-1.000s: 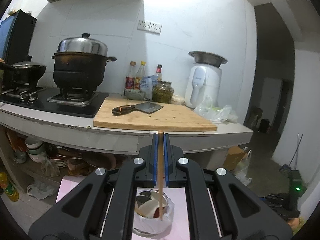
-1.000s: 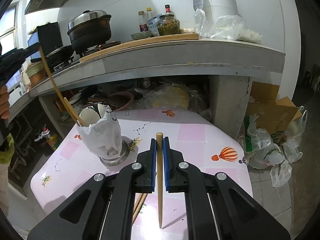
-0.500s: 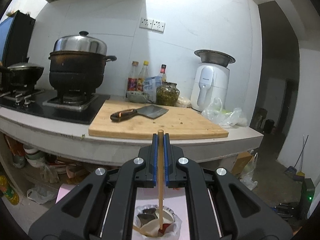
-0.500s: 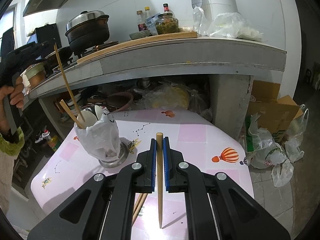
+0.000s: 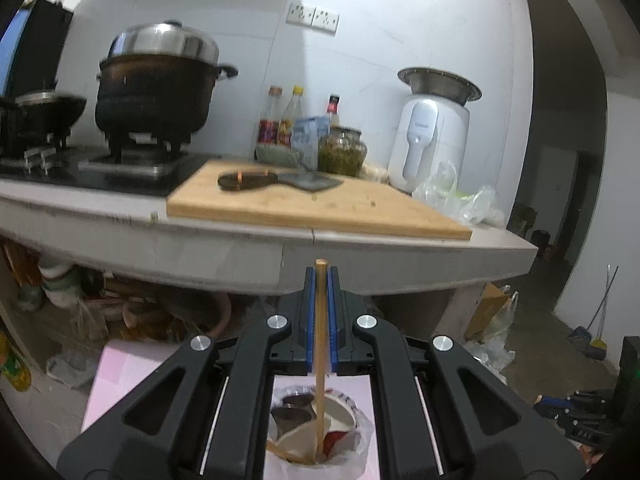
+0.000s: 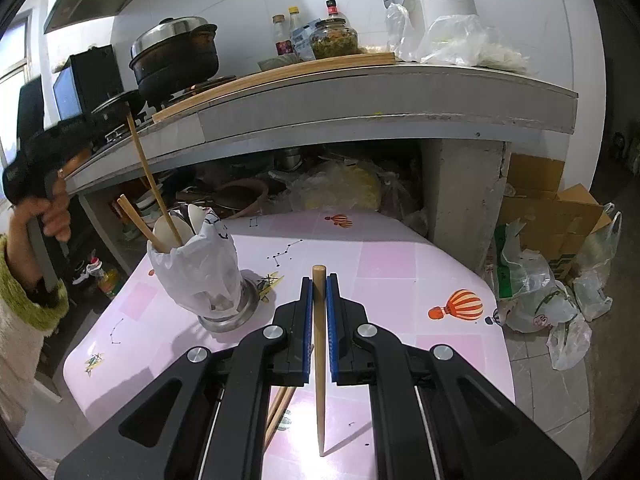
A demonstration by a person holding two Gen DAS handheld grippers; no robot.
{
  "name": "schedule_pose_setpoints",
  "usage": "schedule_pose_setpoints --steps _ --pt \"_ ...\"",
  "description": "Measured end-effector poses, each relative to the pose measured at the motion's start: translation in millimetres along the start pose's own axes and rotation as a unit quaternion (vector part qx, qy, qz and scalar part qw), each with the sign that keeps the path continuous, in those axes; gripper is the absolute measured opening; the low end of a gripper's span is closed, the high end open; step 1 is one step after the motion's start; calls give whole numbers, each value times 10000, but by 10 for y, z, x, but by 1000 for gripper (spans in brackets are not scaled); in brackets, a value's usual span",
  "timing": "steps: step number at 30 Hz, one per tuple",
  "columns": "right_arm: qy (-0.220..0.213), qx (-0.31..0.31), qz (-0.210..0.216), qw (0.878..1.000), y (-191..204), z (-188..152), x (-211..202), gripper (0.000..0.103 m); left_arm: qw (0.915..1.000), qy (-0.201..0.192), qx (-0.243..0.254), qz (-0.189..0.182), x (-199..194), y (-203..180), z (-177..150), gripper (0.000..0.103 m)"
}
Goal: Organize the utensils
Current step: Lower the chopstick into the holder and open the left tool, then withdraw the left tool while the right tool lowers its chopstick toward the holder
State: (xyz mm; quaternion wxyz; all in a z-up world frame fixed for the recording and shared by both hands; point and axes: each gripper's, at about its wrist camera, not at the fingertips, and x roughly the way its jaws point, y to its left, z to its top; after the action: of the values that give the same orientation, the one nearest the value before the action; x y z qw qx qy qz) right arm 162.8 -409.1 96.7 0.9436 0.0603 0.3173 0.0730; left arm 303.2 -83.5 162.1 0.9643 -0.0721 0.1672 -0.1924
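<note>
My left gripper (image 5: 319,280) is shut on a wooden chopstick (image 5: 319,360) whose lower end dips into the bag-lined utensil cup (image 5: 320,432), among spoons and another chopstick. In the right wrist view that cup (image 6: 200,268) stands at the left of the pink table (image 6: 400,264); the left gripper (image 6: 120,108) holds its chopstick (image 6: 154,184) slanting down into the cup. My right gripper (image 6: 319,280) is shut on a second chopstick (image 6: 319,360), its point hanging just above the table. More chopsticks (image 6: 280,408) lie on the table under the right gripper.
A concrete counter (image 6: 360,96) overhangs the table's far side, carrying a stove, pots, a cutting board with a cleaver (image 5: 280,180), bottles and a white appliance (image 5: 432,132). Clutter fills the space under it. Plastic bags and a cardboard box (image 6: 552,216) sit on the floor right of the table.
The left gripper has sunk with its chopstick, whose lower end now reaches deeper into the cup. The right gripper and its chopstick have stayed in place.
</note>
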Motion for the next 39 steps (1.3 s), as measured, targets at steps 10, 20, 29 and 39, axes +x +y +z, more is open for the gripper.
schedule_pose_setpoints --steps 10,20,29,39 --pt "28 24 31 10000 -6 -11 3 7 9991 385 -97 -144 157 28 -391 5" --pt "6 -7 12 10000 5 -25 -25 7 9971 746 116 -40 264 -34 -697 5" --pt "-59 -25 -16 10000 33 -12 -126 7 9963 844 168 52 214 13 -681 7" --pt "-180 -147 -5 9997 151 119 -283 7 9969 772 -127 98 -45 167 -597 41"
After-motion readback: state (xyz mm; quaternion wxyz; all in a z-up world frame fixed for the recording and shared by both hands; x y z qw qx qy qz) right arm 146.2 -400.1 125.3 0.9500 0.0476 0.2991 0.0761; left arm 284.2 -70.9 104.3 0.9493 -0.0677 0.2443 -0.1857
